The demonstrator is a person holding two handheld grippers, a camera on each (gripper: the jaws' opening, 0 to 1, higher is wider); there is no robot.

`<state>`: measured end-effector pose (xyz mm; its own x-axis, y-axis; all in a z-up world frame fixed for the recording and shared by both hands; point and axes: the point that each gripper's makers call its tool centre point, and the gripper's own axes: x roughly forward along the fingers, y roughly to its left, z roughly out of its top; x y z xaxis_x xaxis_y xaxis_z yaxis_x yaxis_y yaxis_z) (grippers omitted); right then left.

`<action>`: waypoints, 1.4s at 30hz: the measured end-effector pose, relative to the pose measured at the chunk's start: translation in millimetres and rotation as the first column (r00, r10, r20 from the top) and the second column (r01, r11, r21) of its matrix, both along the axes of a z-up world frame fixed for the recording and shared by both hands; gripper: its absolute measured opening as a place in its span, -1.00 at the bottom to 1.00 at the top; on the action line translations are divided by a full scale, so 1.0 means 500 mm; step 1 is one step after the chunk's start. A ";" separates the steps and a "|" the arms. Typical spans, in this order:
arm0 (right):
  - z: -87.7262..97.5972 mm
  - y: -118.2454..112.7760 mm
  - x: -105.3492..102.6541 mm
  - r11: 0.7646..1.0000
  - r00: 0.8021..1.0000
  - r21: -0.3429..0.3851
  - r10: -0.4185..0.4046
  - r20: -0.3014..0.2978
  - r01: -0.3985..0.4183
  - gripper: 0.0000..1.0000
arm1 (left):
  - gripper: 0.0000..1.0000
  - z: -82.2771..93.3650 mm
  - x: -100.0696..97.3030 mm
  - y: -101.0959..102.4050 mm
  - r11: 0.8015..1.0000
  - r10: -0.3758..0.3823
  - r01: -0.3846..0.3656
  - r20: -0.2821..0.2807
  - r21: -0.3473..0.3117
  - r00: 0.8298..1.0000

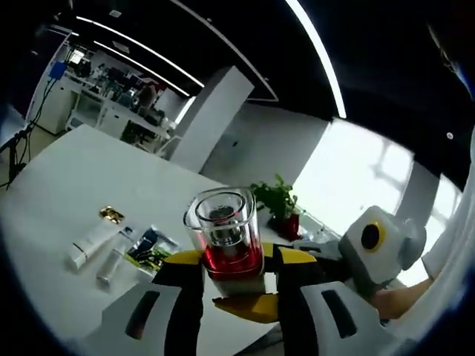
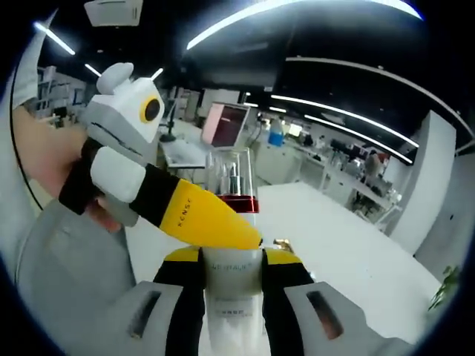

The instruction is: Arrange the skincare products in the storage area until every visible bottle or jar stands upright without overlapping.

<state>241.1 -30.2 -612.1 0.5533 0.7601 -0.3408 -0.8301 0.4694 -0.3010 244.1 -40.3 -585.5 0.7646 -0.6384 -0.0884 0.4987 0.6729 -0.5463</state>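
Both our grippers are on one bottle (image 1: 225, 236), held up off the bench (image 1: 67, 193). Left fingers (image 1: 187, 271) clamp its red section; right fingers (image 2: 278, 278) clamp the white base. Best to keep the clear cap up, free one gripper first, then set it down well apart from the tubes (image 1: 95, 243) lying flat. Inside the clear cap, a pump head; below it, red liquid, we judge.

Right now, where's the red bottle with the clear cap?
The red bottle with the clear cap is off the white table, gripped between both grippers' jaws; in the left gripper view the right gripper comes in from the right.
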 end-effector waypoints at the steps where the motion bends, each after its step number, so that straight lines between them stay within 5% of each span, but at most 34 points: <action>1: 0.002 -0.001 -0.001 1.000 1.000 0.003 -0.002 0.000 0.002 -0.44 | -0.38 0.001 -0.001 -0.001 1.000 -0.001 0.001 0.003 0.001 1.000; 12: 0.012 -0.014 -0.013 0.997 0.998 0.052 -0.052 -0.041 0.054 -0.44 | -0.47 0.011 -0.003 -0.009 0.998 0.028 -0.031 0.051 0.057 0.998; 18: 0.018 -0.022 -0.017 0.992 0.992 0.105 -0.060 -0.109 0.071 -0.42 | -0.51 0.020 -0.005 -0.022 0.997 -0.045 0.044 0.023 0.071 0.999; 21: 0.033 -0.020 -0.027 0.979 0.988 0.203 0.003 -0.153 0.029 -0.42 | -0.52 0.028 -0.004 -0.022 0.994 -0.097 0.097 -0.010 0.042 0.995; 25: 0.048 -0.026 -0.039 0.975 0.985 0.223 0.053 -0.164 -0.016 -0.40 | -0.52 0.039 -0.012 -0.035 0.980 -0.172 0.170 0.019 0.099 0.985; 31: 0.060 -0.038 -0.051 0.954 0.967 0.288 0.150 -0.206 -0.086 -0.36 | -0.53 0.058 -0.028 -0.055 0.946 -0.300 0.293 0.032 0.141 0.953; 34: 0.071 -0.041 -0.072 0.925 0.938 0.349 0.243 -0.245 -0.149 -0.35 | -0.53 0.069 -0.043 -0.067 0.928 -0.353 0.344 0.040 0.144 0.935; 39: 0.081 -0.046 -0.100 0.900 0.890 0.335 0.374 -0.260 -0.280 -0.33 | -0.53 0.083 -0.070 -0.078 0.869 -0.475 0.455 0.071 0.194 0.877; 42: 0.097 -0.050 -0.115 0.865 0.848 0.345 0.462 -0.260 -0.365 -0.34 | -0.53 0.099 -0.088 -0.093 0.839 -0.524 0.496 0.087 0.224 0.847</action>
